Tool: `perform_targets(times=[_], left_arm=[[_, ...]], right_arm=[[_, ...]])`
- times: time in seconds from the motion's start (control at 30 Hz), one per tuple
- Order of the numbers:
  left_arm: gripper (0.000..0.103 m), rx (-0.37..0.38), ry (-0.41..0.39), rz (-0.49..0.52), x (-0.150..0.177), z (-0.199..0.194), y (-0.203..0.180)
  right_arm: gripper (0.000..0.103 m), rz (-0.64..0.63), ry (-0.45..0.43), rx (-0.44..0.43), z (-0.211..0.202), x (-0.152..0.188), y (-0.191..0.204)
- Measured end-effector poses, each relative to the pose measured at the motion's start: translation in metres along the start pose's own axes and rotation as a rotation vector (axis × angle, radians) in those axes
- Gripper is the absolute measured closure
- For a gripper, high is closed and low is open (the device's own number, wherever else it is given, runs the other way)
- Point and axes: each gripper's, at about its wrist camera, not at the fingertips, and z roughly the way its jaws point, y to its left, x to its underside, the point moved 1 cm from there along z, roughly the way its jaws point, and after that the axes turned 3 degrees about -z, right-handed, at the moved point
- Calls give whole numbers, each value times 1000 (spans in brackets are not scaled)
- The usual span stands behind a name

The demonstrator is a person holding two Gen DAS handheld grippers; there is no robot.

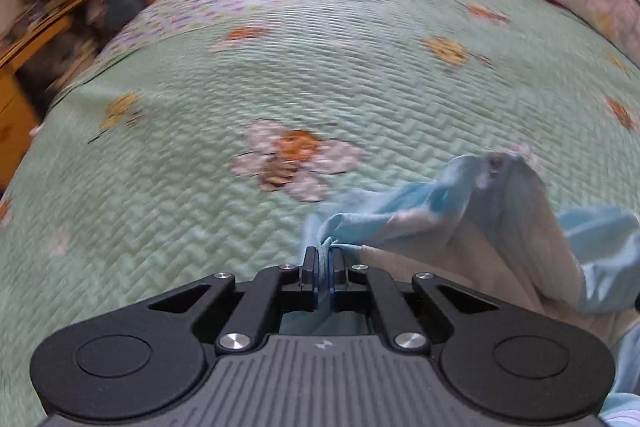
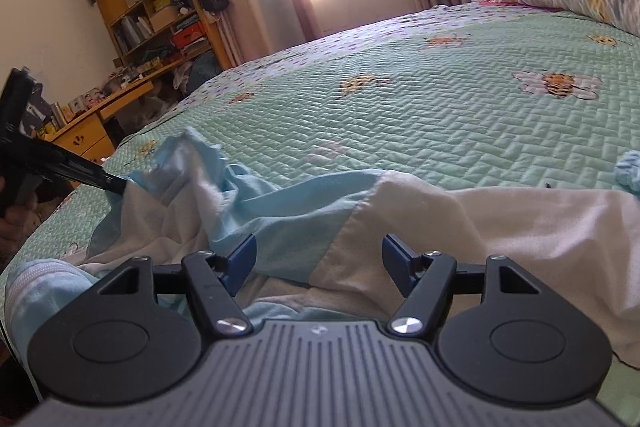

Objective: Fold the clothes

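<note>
On the bed [image 2: 460, 115], the left gripper [image 1: 324, 259] pinches a blue-and-white garment [image 2: 320, 211] by its edge, starting a fold; the right gripper [image 2: 318, 255] hangs open above it, needing a grip next.

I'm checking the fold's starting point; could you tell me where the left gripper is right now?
In the right wrist view the left gripper is at far left, shut on the blue-and-white garment's raised edge above the green quilt.

The right gripper [image 2: 319, 259], blue-padded jaws apart, hovers over a crumpled light-blue-and-white garment [image 2: 400, 211] on the green quilted bee-print bedspread [image 2: 440, 115], while the left gripper [image 2: 118, 184] pinches its far corner.
</note>
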Motion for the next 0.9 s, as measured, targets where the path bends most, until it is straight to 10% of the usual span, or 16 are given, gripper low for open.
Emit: perform_targets(times=[0.9], left_arm=[[99, -92, 7, -100, 38, -30, 57]], right_arm=[[23, -681, 34, -305, 79, -58, 172]])
